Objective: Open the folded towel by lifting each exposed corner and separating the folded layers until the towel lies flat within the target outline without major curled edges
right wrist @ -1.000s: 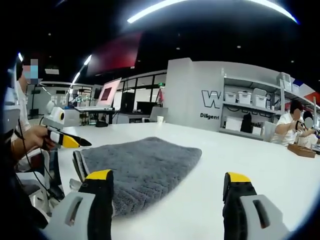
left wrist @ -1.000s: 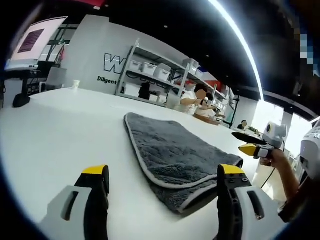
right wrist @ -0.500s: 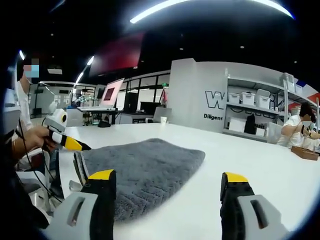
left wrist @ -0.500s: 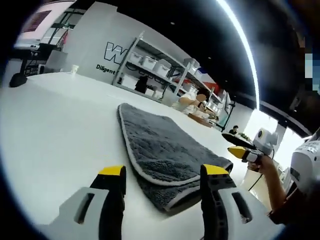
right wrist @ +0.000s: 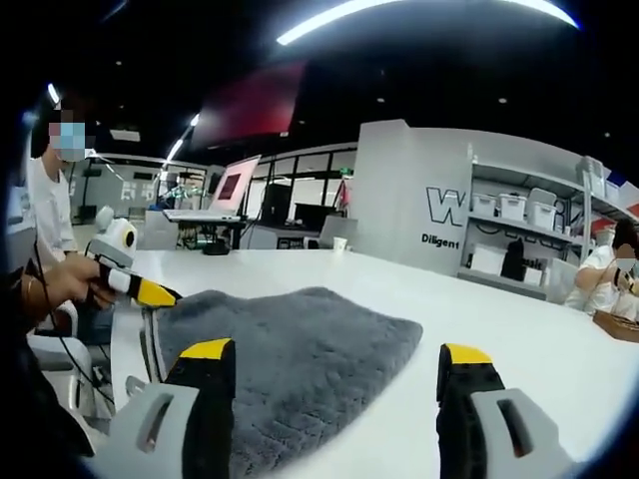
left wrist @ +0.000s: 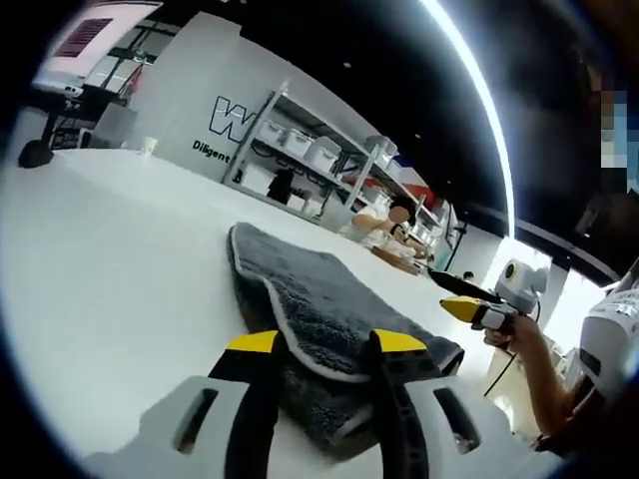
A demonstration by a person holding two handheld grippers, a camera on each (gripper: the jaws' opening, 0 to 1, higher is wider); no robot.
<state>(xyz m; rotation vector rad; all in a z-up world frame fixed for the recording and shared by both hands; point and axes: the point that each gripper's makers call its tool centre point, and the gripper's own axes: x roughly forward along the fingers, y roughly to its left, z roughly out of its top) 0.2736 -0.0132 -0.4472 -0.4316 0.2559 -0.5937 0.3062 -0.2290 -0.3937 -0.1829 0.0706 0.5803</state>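
Left gripper (left wrist: 324, 344) at the towel's near corner, right gripper (right wrist: 334, 357) hanging back.

I see the folded grey towel (left wrist: 319, 299) lying on the white table (left wrist: 110, 259). My left jaws stand part-closed on either side of its near corner, not yet pinching the edge. My right jaws are spread wide above the towel (right wrist: 300, 349), holding nothing. Shelves (left wrist: 310, 160) stand beyond the towel.

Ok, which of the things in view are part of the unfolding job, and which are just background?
In the job:
- folded grey towel
- left gripper, its fingers narrowed around the towel's near edge
- right gripper, open, hovering near the towel
- white table

Just about:
- shelving with white bins
- paper cup
- monitor
- seated people
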